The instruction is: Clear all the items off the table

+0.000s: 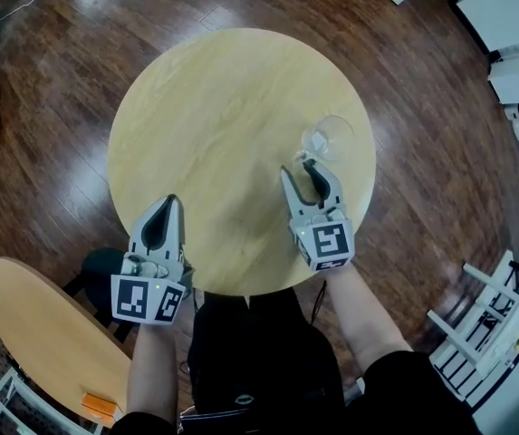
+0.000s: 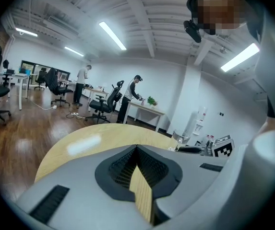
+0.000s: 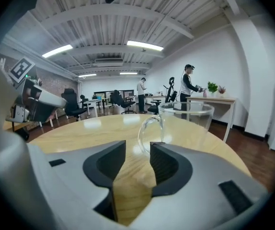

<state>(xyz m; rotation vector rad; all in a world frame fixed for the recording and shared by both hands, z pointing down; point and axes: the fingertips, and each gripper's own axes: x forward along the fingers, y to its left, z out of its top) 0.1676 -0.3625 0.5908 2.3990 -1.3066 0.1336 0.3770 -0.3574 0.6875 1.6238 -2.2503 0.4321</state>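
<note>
A clear glass mug [image 1: 326, 137] stands upright near the right edge of the round wooden table [image 1: 223, 89]. Its handle [image 3: 148, 127] points toward my right gripper [image 1: 297, 167], whose jaws stand apart with the handle just ahead of the fingertips and nothing pressed between the pads. In the right gripper view the mug [image 3: 187, 121] rises just beyond that gripper [image 3: 138, 150]. My left gripper [image 1: 169, 201] rests at the table's near left edge, shut with nothing in it; in its own view the gripper [image 2: 137, 148] points across the bare tabletop [image 2: 94, 143].
A second wooden tabletop [image 1: 42, 333] lies at the lower left with an orange item [image 1: 99, 408] by it. A white chair frame [image 1: 481, 324] stands at the lower right, white furniture [image 1: 513, 16] at the upper right. Dark wood floor surrounds the table.
</note>
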